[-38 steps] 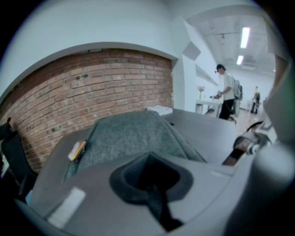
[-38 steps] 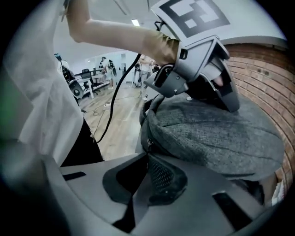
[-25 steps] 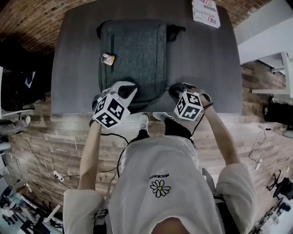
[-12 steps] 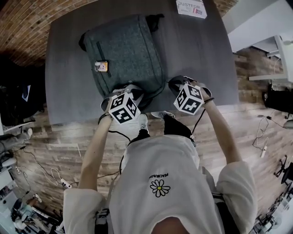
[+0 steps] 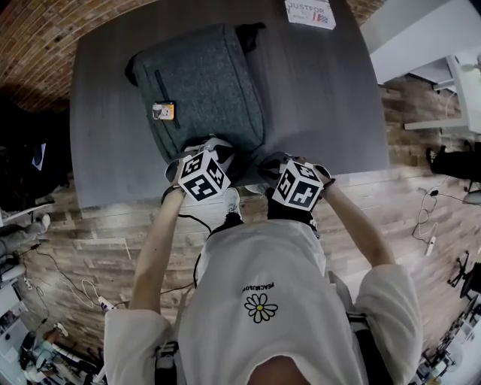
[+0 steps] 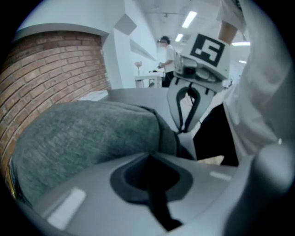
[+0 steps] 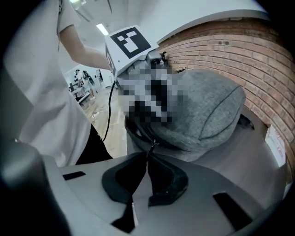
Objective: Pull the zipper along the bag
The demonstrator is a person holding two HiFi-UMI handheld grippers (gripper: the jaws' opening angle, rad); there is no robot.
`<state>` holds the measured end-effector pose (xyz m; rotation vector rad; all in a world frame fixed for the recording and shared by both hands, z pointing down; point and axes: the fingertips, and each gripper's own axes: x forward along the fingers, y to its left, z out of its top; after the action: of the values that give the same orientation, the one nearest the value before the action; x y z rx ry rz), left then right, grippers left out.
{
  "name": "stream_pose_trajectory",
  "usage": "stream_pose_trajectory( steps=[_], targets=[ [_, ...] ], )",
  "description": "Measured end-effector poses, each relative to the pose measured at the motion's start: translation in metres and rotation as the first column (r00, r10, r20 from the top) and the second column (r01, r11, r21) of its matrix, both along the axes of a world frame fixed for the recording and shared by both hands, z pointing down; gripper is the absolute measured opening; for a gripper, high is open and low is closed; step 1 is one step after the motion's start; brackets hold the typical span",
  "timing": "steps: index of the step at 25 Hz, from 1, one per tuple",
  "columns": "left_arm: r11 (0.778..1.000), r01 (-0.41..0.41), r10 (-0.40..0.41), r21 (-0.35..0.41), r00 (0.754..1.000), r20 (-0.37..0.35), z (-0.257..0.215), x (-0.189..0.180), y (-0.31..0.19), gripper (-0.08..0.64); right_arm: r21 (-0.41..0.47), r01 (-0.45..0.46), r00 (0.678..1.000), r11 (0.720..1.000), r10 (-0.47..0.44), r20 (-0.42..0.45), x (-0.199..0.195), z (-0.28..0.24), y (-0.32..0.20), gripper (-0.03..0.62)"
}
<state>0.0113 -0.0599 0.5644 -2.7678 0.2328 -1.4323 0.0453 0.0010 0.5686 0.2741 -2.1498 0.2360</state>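
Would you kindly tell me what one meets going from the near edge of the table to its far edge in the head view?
From near to far: left gripper → orange tag on the bag → the bag's dark strap → printed card at the far edge of the table.

A dark grey surface (image 5: 323,98) is standing on a wood-plank floor (image 5: 98,218), and a printed sheet (image 5: 310,13) is lying at its far edge. Loose cables (image 5: 103,303) are trailing over the floor to the left. A brick wall (image 6: 50,78) is curving round behind, and ceiling lights (image 6: 189,19) are glowing overhead.
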Motion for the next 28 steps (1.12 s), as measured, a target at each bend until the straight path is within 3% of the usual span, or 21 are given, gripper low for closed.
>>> stream_pose_trajectory(
  steps=[5,8,11,14,15,17,19,21,24,26,28],
  targets=[
    [0.999,-0.015,0.015,0.030,1.000,-0.009,-0.002,0.003,0.001,0.005,-0.001,0.004,1.000,1.000,-0.004,0.020,-0.024,0.006,0.002,0.011],
    [0.993,-0.015,0.024,0.117,0.997,-0.079,-0.031,-0.001,0.006,0.006,0.040,0.037,0.999,0.999,-0.036,-0.024,-0.021,0.009,-0.001,0.006],
    [0.964,0.071,-0.041,0.255,0.992,-0.124,-0.078,-0.032,-0.002,0.006,0.071,0.060,0.997,0.996,-0.056,-0.058,-0.019,0.011,-0.002,0.006],
    [0.938,0.176,-0.156,0.297,0.984,-0.090,-0.095,-0.092,-0.009,0.008,0.080,0.055,0.996,0.995,-0.050,-0.069,-0.014,0.012,-0.005,0.005],
    [0.938,0.214,-0.202,0.273,0.977,-0.071,-0.090,-0.113,-0.008,0.016,0.081,0.054,0.996,0.995,-0.048,-0.071,-0.013,0.012,-0.005,0.006],
    [0.937,0.302,-0.301,0.176,0.953,-0.036,-0.073,-0.152,-0.003,0.207,0.086,0.055,0.996,0.995,-0.048,-0.079,-0.013,0.012,-0.005,0.006],
    [0.922,0.374,-0.375,0.105,0.927,-0.007,-0.055,-0.182,0.005,0.207,0.089,0.057,0.995,0.994,-0.049,-0.086,-0.013,0.012,-0.005,0.006],
    [0.919,0.392,-0.394,0.046,0.918,0.035,-0.035,-0.198,0.018,0.207,0.090,0.058,0.995,0.994,-0.050,-0.090,-0.013,0.011,-0.005,0.006],
    [0.933,0.343,-0.337,-0.110,0.939,0.068,-0.009,-0.184,0.048,0.143,0.090,0.057,0.994,0.994,-0.049,-0.094,-0.011,0.011,-0.005,0.005],
    [0.931,0.292,-0.290,-0.220,0.956,0.043,0.002,-0.156,0.068,0.110,0.090,0.056,0.994,0.994,-0.047,-0.099,-0.011,0.011,-0.005,0.006],
    [0.929,0.255,-0.261,-0.267,0.965,0.013,0.009,-0.130,0.078,0.109,0.090,0.059,0.994,0.994,-0.049,-0.103,-0.012,0.011,-0.005,0.006]
  ],
)
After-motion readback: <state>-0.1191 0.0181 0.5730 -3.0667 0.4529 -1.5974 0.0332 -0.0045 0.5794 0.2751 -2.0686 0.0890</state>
